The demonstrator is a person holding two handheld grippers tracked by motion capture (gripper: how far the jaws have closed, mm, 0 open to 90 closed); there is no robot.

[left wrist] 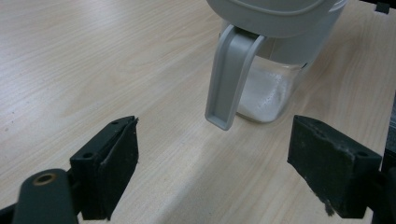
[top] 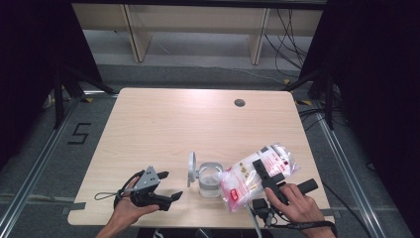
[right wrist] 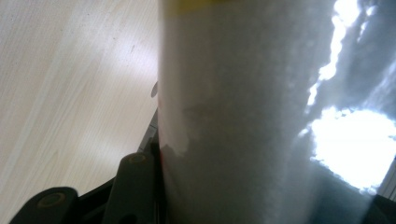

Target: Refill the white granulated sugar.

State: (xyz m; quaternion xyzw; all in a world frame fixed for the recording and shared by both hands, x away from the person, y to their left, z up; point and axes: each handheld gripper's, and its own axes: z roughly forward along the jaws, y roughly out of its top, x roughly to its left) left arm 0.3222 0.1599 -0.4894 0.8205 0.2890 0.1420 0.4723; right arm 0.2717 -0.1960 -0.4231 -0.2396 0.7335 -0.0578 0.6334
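Glossy clear plastic bag [top: 257, 174], clear glass-like jar [top: 209, 179] with matt grey lid, pale wood-grain table [top: 188, 124].

table: pale wood [top: 163, 124] | grommet hole: far edge [top: 239, 102] | floor mark "5" [top: 79, 133]

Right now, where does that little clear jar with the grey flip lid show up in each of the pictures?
High view: the jar stands near the table's front edge, between the two grippers.
Left gripper view: the jar is at top centre, past the open jaws, its grey handle hanging down.
Right gripper view: not in it.
Shared landmark: the pale wooden table.
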